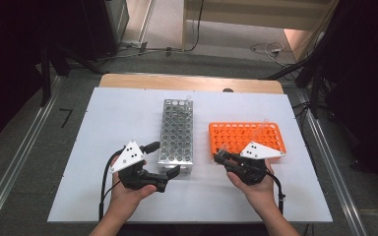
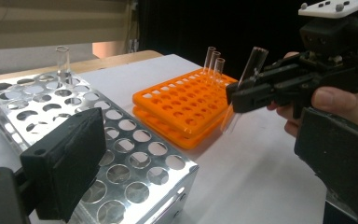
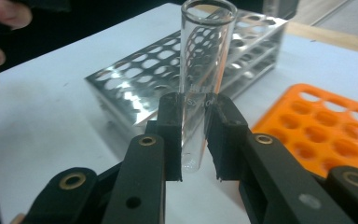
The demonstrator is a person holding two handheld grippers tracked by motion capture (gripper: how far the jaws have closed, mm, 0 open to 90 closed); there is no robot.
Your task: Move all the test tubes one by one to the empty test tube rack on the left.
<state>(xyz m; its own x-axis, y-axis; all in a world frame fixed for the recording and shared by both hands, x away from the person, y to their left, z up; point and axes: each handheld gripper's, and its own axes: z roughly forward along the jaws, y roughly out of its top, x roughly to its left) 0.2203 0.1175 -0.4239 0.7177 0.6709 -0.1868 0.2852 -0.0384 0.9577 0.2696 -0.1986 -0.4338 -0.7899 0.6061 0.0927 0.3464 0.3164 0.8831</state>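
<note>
Clamping the glass tube (image 3: 204, 84), the right claw (image 3: 193, 135) hides its middle (printing blurred).

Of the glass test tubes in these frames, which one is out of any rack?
The test tube clamped in the right gripper, held tilted above the table beside the orange rack. The others stand upright in rack holes.

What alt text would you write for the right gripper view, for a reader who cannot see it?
The right gripper holds a clear glass test tube upright between its two black jaws, open end up. Behind it on the white table lies a metal rack with round holes, and an orange rack sits at the right.
</note>
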